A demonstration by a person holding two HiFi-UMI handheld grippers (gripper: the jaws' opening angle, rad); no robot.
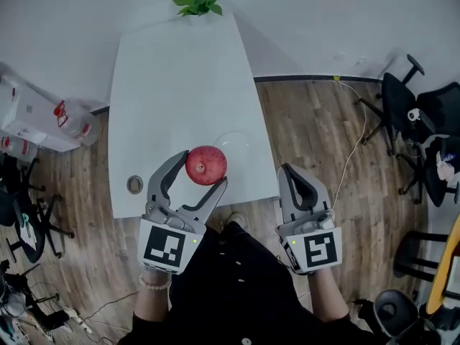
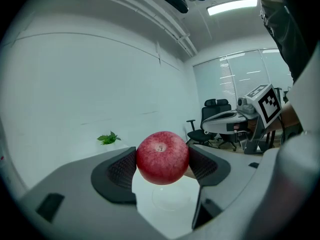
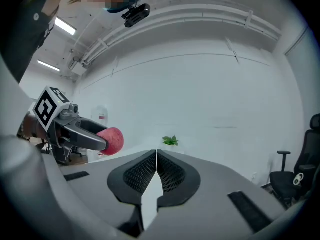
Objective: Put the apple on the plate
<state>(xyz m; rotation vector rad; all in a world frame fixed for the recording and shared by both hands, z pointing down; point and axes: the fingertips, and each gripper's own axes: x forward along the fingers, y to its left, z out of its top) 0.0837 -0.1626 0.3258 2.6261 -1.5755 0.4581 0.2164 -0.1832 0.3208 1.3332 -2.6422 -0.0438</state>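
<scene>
Apple (image 1: 206, 165) in left gripper (image 1: 203, 170) jaws

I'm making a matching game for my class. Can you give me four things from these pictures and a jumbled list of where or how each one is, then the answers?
1. apple
2. right gripper
3. plant
4. plate

A. at the far end of the table
B. jaws together, empty
C. between the left gripper jaws
D. on the table, nothing on it

Pairs: 1-C, 2-B, 3-A, 4-D
</scene>
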